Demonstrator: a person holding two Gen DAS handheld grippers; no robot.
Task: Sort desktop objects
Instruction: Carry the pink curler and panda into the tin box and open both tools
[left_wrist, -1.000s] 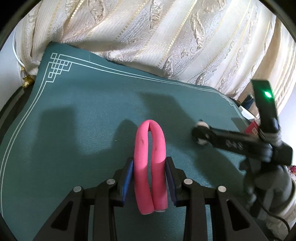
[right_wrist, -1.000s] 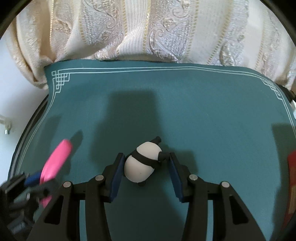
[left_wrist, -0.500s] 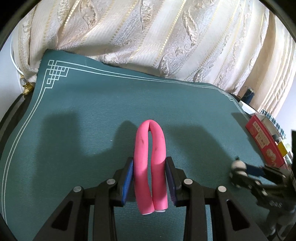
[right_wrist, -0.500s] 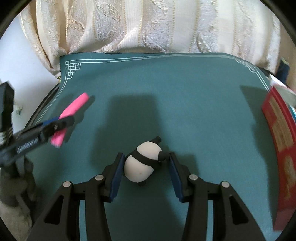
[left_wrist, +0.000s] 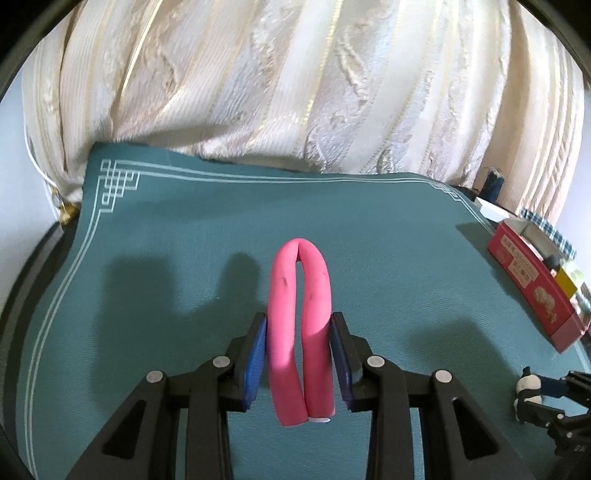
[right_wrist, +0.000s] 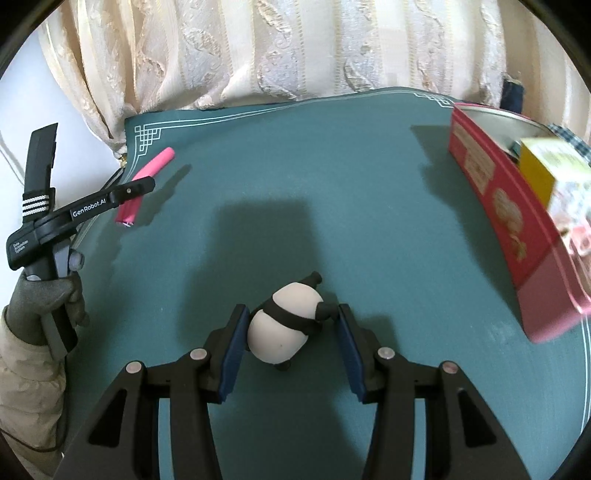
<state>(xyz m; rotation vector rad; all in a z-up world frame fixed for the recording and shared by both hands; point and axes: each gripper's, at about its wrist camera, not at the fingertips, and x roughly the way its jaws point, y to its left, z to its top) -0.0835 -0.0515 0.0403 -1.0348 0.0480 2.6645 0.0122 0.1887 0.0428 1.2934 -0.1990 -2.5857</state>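
The right gripper (right_wrist: 290, 334) has swung across the desk (right_wrist: 332, 192) toward the pink box (right_wrist: 509, 221) at the right edge. A second ago that box showed only as a sliver at the border of the right wrist view; now its long side fills the right of the picture, with a yellow carton (right_wrist: 550, 173) standing inside it. In the left wrist view the right gripper has slid from mid-desk down to the lower right corner. This looks like the carry toward the box, with the drop not yet made.

The toy panda (right_wrist: 286, 325) sits between the right jaws, which stand at middling width: the left pad presses its white body and the right pad meets one black limb. It hangs above the green cloth, near the box but short of its rim.

The left gripper (left_wrist: 298, 354) has barely shifted. Its jaws are narrow, clamped on both legs of a pink foam stick (left_wrist: 300, 317) bent double, the fold pointing away from the camera. It hangs over the left-hand part of the desk, well apart from the box.

Both grippers tilt down toward the cloth. In the right wrist view a gloved hand (right_wrist: 44, 306) grips the left tool's handle, a padded beige sleeve (right_wrist: 26, 387) behind it.
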